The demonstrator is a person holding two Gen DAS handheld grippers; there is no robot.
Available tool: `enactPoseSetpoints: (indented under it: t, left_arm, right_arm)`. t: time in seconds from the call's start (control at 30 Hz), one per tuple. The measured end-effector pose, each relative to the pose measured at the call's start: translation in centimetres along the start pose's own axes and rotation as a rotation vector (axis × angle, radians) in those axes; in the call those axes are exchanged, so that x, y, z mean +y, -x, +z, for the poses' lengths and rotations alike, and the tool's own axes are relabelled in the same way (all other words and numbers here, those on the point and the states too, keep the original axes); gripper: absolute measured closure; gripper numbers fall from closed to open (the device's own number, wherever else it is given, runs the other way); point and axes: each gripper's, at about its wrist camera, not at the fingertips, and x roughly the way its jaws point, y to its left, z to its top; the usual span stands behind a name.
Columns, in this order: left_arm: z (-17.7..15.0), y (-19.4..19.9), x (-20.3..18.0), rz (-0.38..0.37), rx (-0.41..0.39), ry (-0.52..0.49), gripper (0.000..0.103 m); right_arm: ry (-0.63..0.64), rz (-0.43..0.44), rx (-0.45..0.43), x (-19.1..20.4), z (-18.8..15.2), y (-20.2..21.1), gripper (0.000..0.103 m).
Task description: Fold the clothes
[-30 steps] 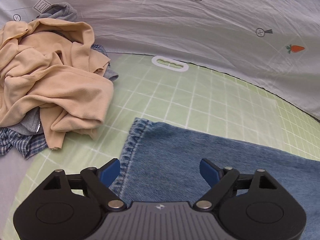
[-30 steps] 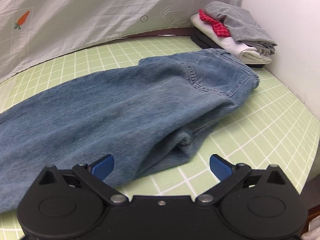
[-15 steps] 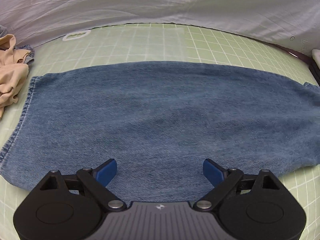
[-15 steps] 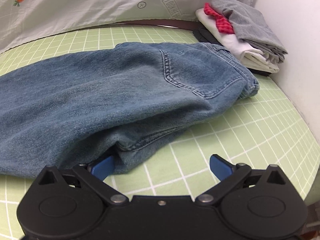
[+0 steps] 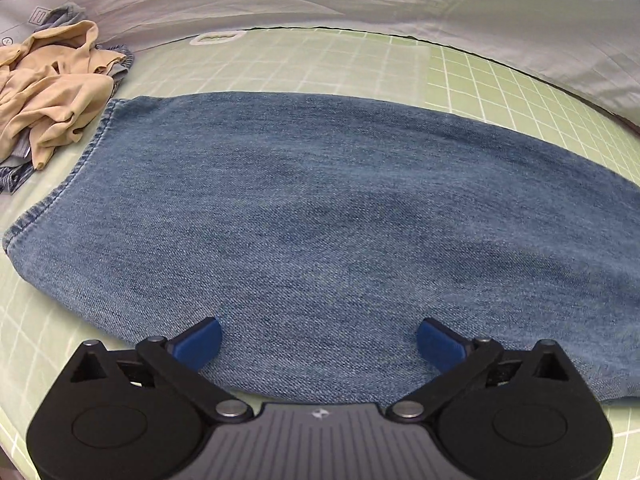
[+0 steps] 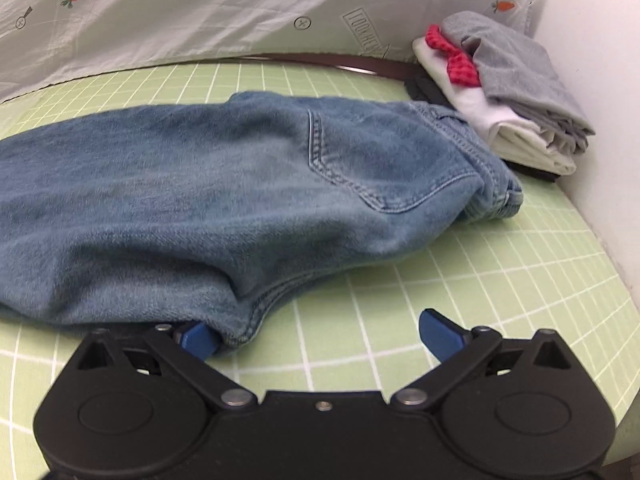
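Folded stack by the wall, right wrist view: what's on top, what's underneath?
Grey garment on top, a red piece beside it, over folded white fabric. A dark item lies at the bottom, mostly covered.

The left gripper (image 5: 318, 344) now hangs over the middle of the jeans (image 5: 320, 220) leg, where a second ago it looked at the hem end with the tan garment pile (image 5: 52, 96) close by; that pile now sits far off at the upper left. Its jaws are opening wider, denim below them but not pinched. The right gripper (image 6: 318, 338) has closed in on the crotch seam: its left finger (image 6: 198, 338) now touches the denim fold, earlier clear of it
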Motion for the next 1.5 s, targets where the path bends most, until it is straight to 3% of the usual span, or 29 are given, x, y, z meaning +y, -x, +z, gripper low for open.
enactPoseSetpoints:
  t: [0.27,0.4,0.6,0.8,0.97,1.07,1.13,1.2,1.23,1.3,1.4,1.5]
  left_arm:
    - [0.2,-0.1,0.0,0.02,0.009,0.04,0.0]
    - [0.1,-0.1,0.0,0.027,0.016,0.071,0.0]
    - [-0.3,-0.1,-0.2,0.05,-0.006,0.116,0.0]
    - [0.0,-0.2,-0.2,0.064,0.002,0.143,0.0]
    - [0.2,-0.2,0.0,0.067,0.016,0.151,0.0]
    - [0.3,-0.2,0.1,0.067,0.023,0.154,0.0]
    - [0.3,-0.2,0.1,0.068,0.025,0.156,0.0]
    - [0.3,-0.2,0.1,0.068,0.026,0.157,0.0]
    - [0.3,-0.2,0.2,0.068,0.027,0.157,0.0]
    - [0.5,-0.3,0.3,0.065,0.033,0.154,0.0]
    - [0.6,-0.3,0.3,0.057,0.037,0.141,0.0]
    - [0.5,-0.3,0.4,0.055,0.032,0.137,0.0]
  right_arm:
    - [-0.082,0.204,-0.035,-3.8,1.5,1.7,0.0]
    - [-0.102,0.213,-0.047,-5.9,2.1,2.4,0.001]
    - [-0.385,0.206,-0.016,-13.2,2.6,-0.6,0.0]
    - [-0.773,0.252,-0.081,-19.6,4.4,-6.2,0.0]
    - [-0.883,0.194,-0.059,-20.9,6.7,-10.5,0.001]
    - [-0.866,0.141,-0.02,-20.5,8.1,-12.1,0.01]
    - [-0.833,0.092,-0.026,-20.0,8.4,-12.1,0.027]
    - [-0.848,0.068,-0.055,-20.2,8.3,-11.5,0.056]
    - [-0.87,0.063,-0.075,-20.5,8.1,-10.9,0.062]
    - [-0.908,0.045,-0.12,-21.3,7.9,-8.7,0.066]
    - [-0.814,-0.028,-0.163,-21.1,7.4,-5.9,0.067]
    - [-0.671,-0.078,-0.091,-20.6,6.5,-7.1,0.063]
